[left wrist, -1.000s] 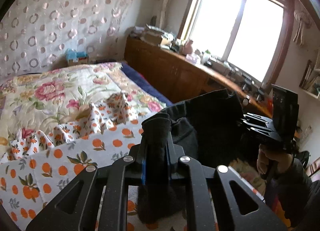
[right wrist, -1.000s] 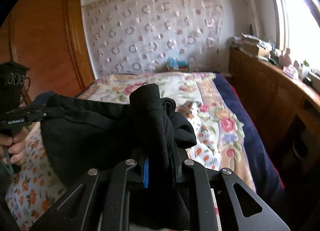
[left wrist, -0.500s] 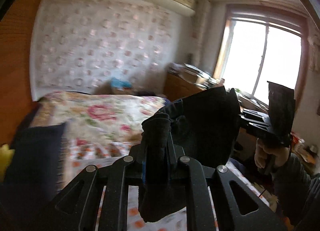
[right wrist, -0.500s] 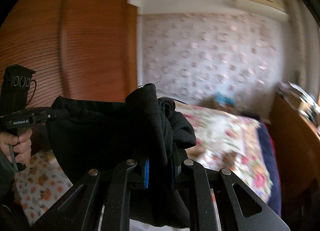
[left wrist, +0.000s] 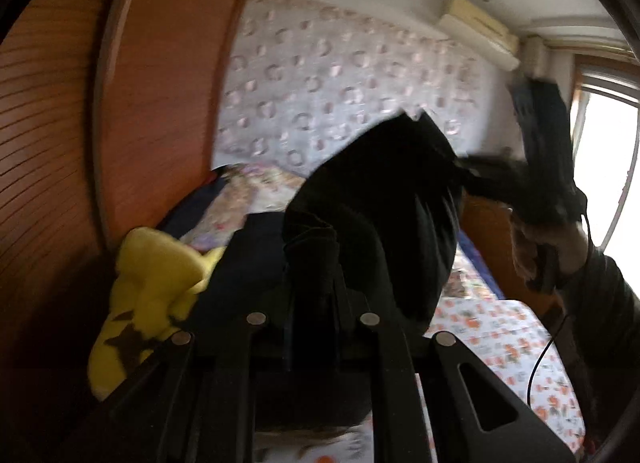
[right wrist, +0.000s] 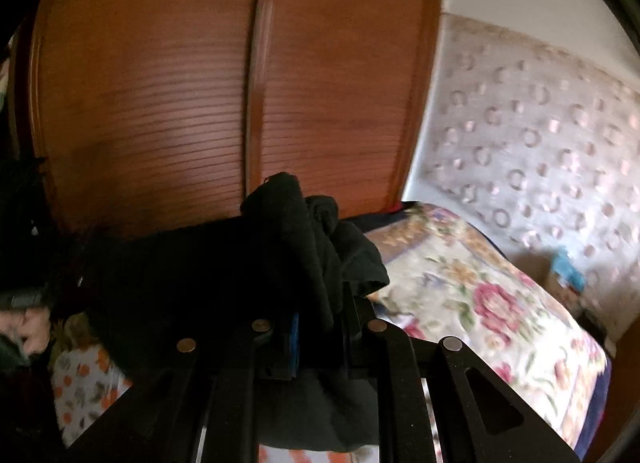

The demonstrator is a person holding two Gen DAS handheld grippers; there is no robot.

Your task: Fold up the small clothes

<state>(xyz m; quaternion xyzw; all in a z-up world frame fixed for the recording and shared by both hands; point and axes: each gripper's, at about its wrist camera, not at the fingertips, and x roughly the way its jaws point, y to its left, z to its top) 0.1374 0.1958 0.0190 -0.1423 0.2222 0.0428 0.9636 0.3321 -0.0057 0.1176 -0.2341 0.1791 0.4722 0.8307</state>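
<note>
My left claw is clamped tight on a bunched edge of the black garment, and my right claw is pinched shut on another bunch of it, so the one dark cloth hangs stretched in the air between them, above the bed.

Left view only: a yellow plush toy with dark star marks sits low by the wooden wardrobe, an air conditioner hangs high on the wall, a bright window glows at the far right, and my right hand grips its handle there, blurred.

Right view only: the flowered quilt spreads wide, a small blue thing lies by the patterned wall cloth, too blurred to name.

Count: one garment, two claws, one plush toy, two wardrobe door panels in the right view, one orange-print sheet showing in both views.
</note>
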